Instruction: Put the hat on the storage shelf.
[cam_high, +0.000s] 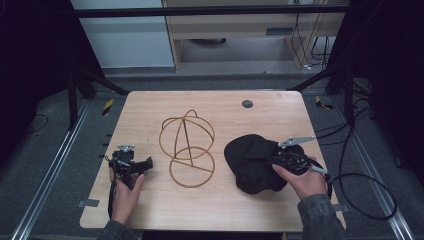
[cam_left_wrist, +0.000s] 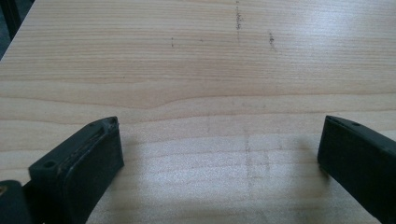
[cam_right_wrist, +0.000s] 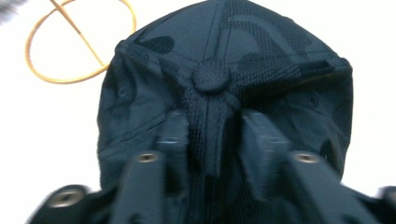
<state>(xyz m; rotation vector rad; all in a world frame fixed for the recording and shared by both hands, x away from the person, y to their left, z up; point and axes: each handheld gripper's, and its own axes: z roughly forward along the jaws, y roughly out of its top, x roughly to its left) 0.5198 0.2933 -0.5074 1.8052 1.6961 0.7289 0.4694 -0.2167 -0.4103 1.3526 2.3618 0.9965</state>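
Note:
A black cap (cam_high: 250, 160) lies crumpled on the right half of the wooden table (cam_high: 160, 205). My right gripper (cam_high: 272, 162) reaches into it from the right. In the right gripper view the jaws (cam_right_wrist: 212, 121) pinch a ridge of the cap's (cam_right_wrist: 210, 74) fabric just below its top button. A wire hat stand (cam_high: 187, 147) of golden hoops rests at the table's centre, and its ring (cam_right_wrist: 79, 42) shows beyond the cap. My left gripper (cam_high: 147, 164) rests at the left, open (cam_left_wrist: 219, 140) over bare wood with nothing between its jaws.
A small dark round plug (cam_high: 247, 104) sits in the tabletop near the far edge. A black cable (cam_high: 370, 195) loops off the table's right side. Dark frame posts stand at both far corners.

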